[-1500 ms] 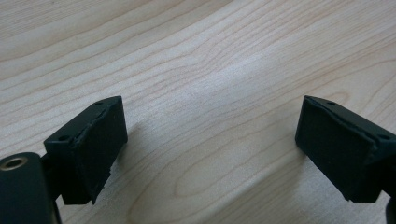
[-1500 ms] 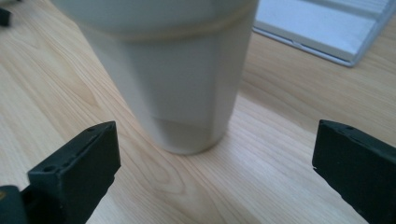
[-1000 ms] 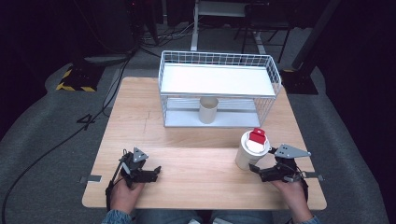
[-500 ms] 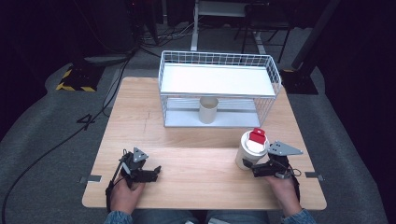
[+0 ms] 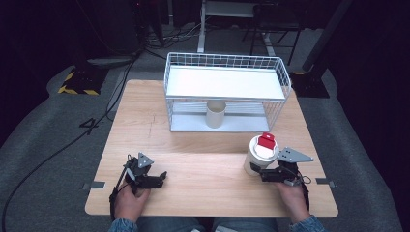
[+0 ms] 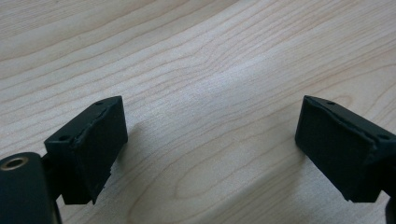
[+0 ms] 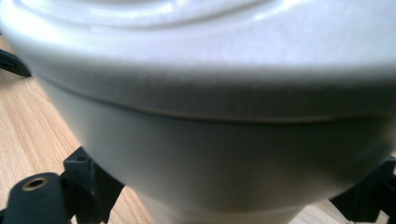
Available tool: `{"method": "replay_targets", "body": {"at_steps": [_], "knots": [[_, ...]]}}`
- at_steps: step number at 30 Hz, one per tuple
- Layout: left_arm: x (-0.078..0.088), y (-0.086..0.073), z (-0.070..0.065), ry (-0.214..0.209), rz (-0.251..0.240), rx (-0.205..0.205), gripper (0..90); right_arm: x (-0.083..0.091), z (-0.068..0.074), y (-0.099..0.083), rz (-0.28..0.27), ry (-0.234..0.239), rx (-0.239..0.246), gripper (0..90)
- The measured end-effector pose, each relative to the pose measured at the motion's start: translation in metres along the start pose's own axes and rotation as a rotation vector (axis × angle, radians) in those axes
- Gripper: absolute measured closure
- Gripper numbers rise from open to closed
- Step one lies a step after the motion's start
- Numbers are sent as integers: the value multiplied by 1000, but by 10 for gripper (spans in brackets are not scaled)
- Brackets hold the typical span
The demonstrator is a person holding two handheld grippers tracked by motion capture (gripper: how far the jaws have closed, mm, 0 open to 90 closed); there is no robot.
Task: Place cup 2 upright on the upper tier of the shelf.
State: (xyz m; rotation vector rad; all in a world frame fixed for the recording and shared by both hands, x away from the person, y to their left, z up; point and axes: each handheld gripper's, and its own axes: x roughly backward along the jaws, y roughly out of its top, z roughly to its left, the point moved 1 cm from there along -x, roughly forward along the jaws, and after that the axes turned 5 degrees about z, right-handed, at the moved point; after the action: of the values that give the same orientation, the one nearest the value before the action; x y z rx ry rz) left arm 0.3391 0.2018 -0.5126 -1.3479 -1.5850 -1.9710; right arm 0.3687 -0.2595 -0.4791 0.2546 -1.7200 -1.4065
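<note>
Near the table's [image 5: 193,145] front-right corner, the right hand-held gripper [image 5: 258,173] has its jaws spread around the white container [image 5: 256,157], beside its walls. The left hand-held gripper [image 5: 157,178] rests near the front-left corner, jaws apart and empty.

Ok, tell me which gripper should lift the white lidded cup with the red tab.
Right. The right gripper already has its jaws either side of the white lidded cup; the left gripper sits open on bare wooden table, well away.
</note>
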Motion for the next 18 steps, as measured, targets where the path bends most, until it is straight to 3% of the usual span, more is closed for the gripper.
{"method": "replay_targets", "body": {"at_steps": [18], "knots": [[0,0,0,2,-1,3,98,-6,1,1,-19,-10,-7,133]]}}
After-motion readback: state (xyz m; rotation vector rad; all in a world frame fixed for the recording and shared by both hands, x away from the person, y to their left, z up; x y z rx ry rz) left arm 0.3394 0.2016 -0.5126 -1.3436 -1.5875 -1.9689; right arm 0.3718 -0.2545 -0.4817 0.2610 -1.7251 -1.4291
